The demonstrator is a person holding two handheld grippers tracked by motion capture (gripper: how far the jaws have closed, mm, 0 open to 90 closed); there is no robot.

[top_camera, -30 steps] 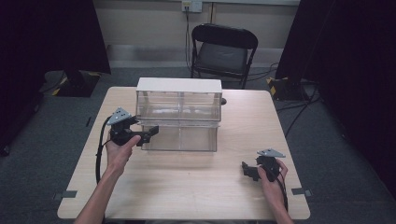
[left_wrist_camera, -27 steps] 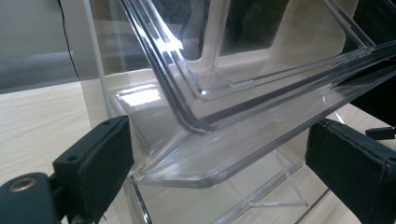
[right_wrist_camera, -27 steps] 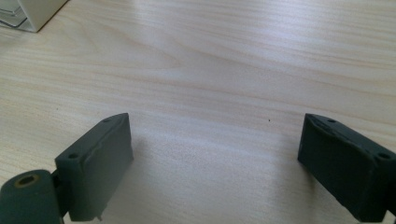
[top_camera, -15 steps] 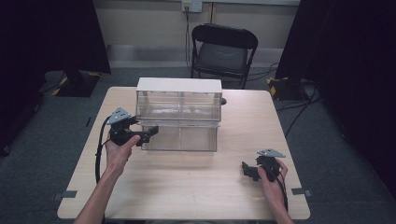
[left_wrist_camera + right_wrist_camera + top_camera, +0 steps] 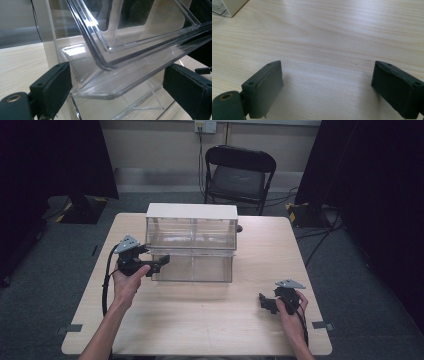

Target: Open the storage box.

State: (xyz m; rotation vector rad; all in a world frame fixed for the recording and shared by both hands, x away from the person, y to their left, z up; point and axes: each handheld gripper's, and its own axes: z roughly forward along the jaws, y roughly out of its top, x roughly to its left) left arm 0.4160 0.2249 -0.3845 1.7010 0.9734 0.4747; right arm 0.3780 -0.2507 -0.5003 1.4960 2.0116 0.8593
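Clear plastic drawer unit [image 5: 191,242] stands at the far-middle of the wooden table [image 5: 200,320], white top, two drawer levels as far as I can tell; the lower drawer [image 5: 194,268] sits pulled out toward the person, its front standing proud of the upper one; the left gripper [image 5: 161,262] is at that drawer's left front corner; in the left gripper view the drawer's clear rim [image 5: 110,82] runs between the two black jaws, which have just been closing a little, yet both pads stand apart from the plastic, so open and not gripping; the right gripper [image 5: 264,301] rests low on the near right of the table, well apart from the unit, jaws spread wide over bare wood [image 5: 327,50], holding nothing; progress, as a judgement: the work in hand looks like moving the lower drawer; it is partly out, no firm grip on it yet; left to do is clamping the rim and sliding it whichever way is meant; drawer contents: none that I can make out through the clear walls; counts: one drawer unit, two grippers, one table, one black folding chair [image 5: 239,175] behind the table
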